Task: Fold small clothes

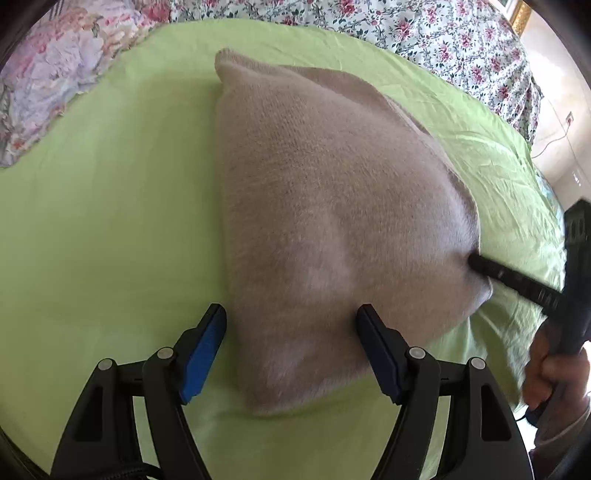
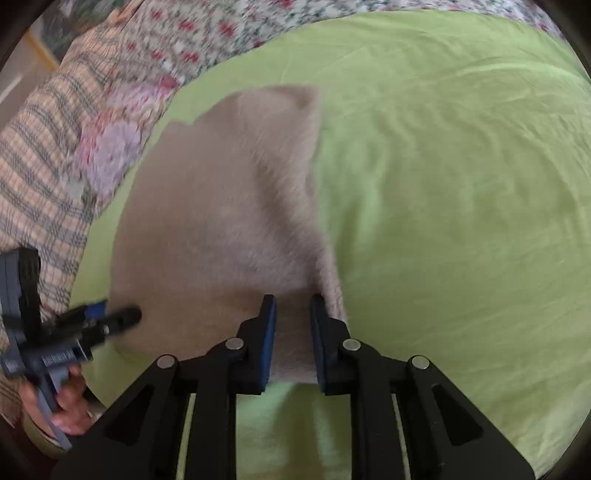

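Observation:
A beige knitted garment (image 1: 325, 206) lies on the lime green sheet (image 1: 110, 206). My left gripper (image 1: 291, 332) is open, its blue-padded jaws on either side of the garment's near corner, just above it. In the right wrist view the garment (image 2: 221, 221) is lifted at its right edge. My right gripper (image 2: 293, 325) is shut on that edge, with cloth between its pads. The right gripper's black finger also shows in the left wrist view (image 1: 513, 280), pulling the cloth's right corner. The left gripper shows in the right wrist view (image 2: 107, 314) at the garment's left corner.
A floral bedspread (image 1: 424, 33) runs along the far side of the sheet. A pastel floral cloth (image 1: 48, 74) lies at the far left. A striped knitted cloth (image 2: 40, 155) lies left of the sheet. A hand (image 1: 550, 373) holds the right gripper.

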A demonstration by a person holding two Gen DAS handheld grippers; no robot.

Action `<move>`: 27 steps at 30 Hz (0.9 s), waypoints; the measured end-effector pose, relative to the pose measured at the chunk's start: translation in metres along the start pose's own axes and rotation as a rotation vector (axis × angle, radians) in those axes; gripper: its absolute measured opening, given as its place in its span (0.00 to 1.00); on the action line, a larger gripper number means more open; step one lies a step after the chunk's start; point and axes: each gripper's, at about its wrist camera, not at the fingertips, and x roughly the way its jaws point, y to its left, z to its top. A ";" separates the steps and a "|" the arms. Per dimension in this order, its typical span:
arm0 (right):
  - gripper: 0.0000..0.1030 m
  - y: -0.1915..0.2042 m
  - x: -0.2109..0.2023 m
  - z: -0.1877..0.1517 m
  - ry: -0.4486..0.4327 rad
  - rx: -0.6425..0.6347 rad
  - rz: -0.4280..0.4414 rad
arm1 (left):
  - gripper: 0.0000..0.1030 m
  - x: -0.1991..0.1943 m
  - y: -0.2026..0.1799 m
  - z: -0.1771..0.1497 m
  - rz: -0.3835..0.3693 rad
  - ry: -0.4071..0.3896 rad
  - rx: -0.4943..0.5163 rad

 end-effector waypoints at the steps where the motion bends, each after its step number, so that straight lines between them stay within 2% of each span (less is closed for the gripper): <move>1: 0.20 0.001 -0.005 0.001 -0.008 -0.007 -0.005 | 0.71 -0.005 0.001 -0.002 0.017 -0.010 0.007; 3: 0.22 0.002 -0.016 0.000 -0.021 -0.004 -0.024 | 0.71 -0.017 0.002 -0.007 0.079 -0.031 0.029; 5: 0.22 0.008 -0.029 -0.004 -0.040 -0.003 0.009 | 0.72 -0.027 0.002 -0.011 0.137 -0.047 0.044; 7: 0.24 0.016 -0.039 -0.007 -0.060 -0.023 0.034 | 0.77 -0.033 0.002 -0.014 0.158 -0.048 0.047; 9: 0.34 0.024 -0.044 -0.009 -0.067 -0.058 0.042 | 0.77 -0.039 0.001 -0.019 0.171 -0.047 0.050; 11: 0.52 0.035 -0.050 -0.015 -0.080 -0.100 0.042 | 0.78 -0.047 0.000 -0.025 0.199 -0.050 0.058; 15: 0.55 0.049 -0.060 -0.029 -0.096 -0.173 0.055 | 0.80 -0.053 -0.005 -0.035 0.239 -0.050 0.086; 19: 0.71 0.063 -0.062 -0.047 -0.082 -0.250 0.057 | 0.81 -0.058 -0.010 -0.047 0.265 -0.038 0.113; 22: 0.74 0.070 -0.059 -0.055 -0.063 -0.310 0.037 | 0.81 -0.059 -0.013 -0.050 0.292 -0.037 0.134; 27: 0.77 0.073 -0.055 -0.058 -0.058 -0.332 0.012 | 0.82 -0.063 -0.016 -0.046 0.311 -0.062 0.143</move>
